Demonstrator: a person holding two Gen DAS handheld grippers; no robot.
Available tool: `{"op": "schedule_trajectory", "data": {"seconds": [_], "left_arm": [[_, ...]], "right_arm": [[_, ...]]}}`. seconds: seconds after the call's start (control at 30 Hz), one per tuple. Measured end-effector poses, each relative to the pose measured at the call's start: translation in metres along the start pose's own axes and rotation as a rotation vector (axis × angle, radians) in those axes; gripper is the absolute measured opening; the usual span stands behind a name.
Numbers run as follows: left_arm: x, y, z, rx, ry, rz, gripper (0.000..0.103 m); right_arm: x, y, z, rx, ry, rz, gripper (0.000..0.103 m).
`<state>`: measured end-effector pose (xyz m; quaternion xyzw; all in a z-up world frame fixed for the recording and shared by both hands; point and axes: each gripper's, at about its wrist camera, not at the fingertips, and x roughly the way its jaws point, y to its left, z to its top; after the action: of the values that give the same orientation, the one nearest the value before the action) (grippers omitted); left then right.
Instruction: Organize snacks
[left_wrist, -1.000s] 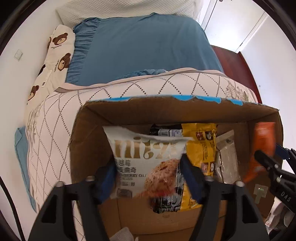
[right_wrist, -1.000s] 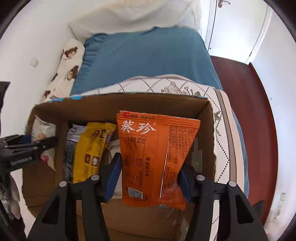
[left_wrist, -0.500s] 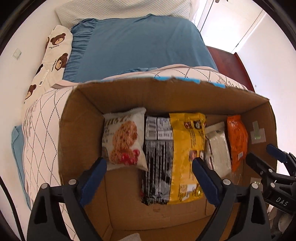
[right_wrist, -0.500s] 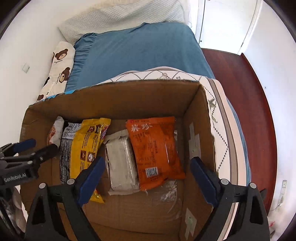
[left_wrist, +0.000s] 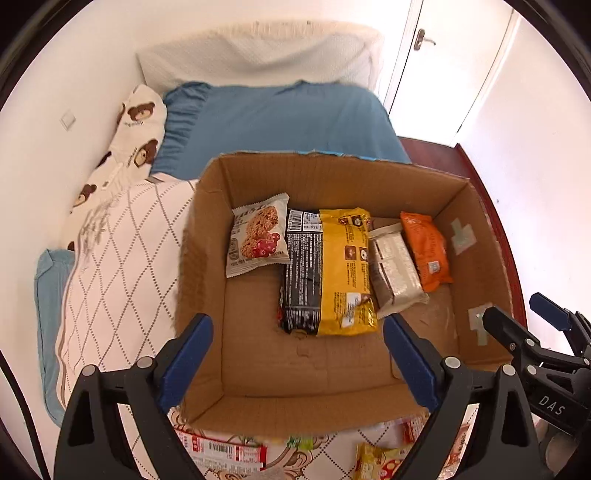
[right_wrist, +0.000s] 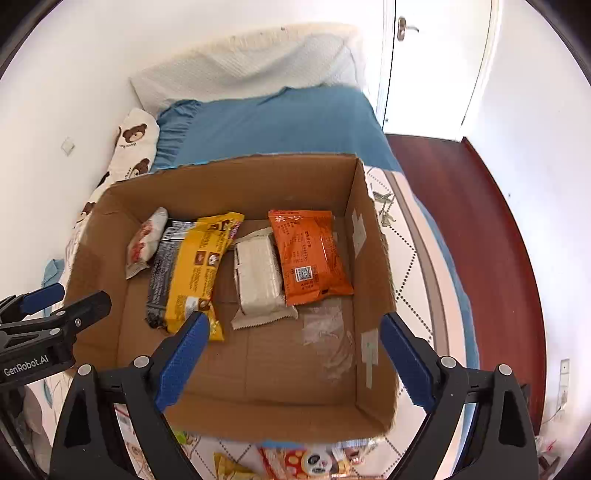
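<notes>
An open cardboard box (left_wrist: 255, 369) (right_wrist: 280, 373) stands on the bed. Inside lie a white oat-cookie pack (left_wrist: 258, 236) (right_wrist: 142, 247), a black pack (left_wrist: 301, 273) (right_wrist: 160, 273), a yellow pack (left_wrist: 345, 273) (right_wrist: 201, 269), a silver-white pack (left_wrist: 397, 271) (right_wrist: 258, 275) and an orange pack (left_wrist: 424, 247) (right_wrist: 310, 254), side by side. My left gripper (left_wrist: 297, 358) is open and empty above the box's near left. My right gripper (right_wrist: 291, 354) is open and empty above its near right.
Several loose snack packs (left_wrist: 221, 450) (right_wrist: 310, 461) lie on the quilt in front of the box. A blue blanket (left_wrist: 280, 118), a bear-print pillow (left_wrist: 136, 129) and a white pillow lie behind. Red-brown floor (right_wrist: 480, 229) and a door are at right.
Both grippers opened: the left let go of the oat-cookie pack, the right the orange pack, and both packs now lie in the box. Both grippers then drew back and up.
</notes>
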<state>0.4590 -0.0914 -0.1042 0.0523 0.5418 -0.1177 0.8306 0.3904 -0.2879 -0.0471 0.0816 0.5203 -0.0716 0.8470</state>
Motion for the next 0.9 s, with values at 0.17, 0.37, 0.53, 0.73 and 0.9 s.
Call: {"op": "schedule_trajectory", "data": {"seconds": [0.17, 0.37, 0.53, 0.73, 0.9], "left_arm": [[-0.043, -0.005, -0.026, 0.010, -0.071, -0.008, 0.094], [-0.079, -0.009, -0.055, 0.013, -0.118, -0.035, 0.094], [-0.092, -0.010, -0.076, 0.003, -0.120, -0.046, 0.094], [-0.076, 0.006, -0.109, -0.030, -0.036, -0.036, 0.094], [-0.024, 0.039, -0.137, -0.100, 0.144, 0.006, 0.094]], "right_arm": [[-0.045, 0.003, -0.023, -0.005, -0.059, 0.014, 0.096], [-0.090, 0.013, -0.054, -0.020, -0.127, 0.018, 0.095], [-0.113, 0.015, -0.076, 0.006, -0.136, 0.067, 0.095], [-0.106, 0.000, -0.111, 0.101, -0.040, 0.151, 0.095], [-0.063, -0.011, -0.147, 0.205, 0.101, 0.231, 0.095]]}}
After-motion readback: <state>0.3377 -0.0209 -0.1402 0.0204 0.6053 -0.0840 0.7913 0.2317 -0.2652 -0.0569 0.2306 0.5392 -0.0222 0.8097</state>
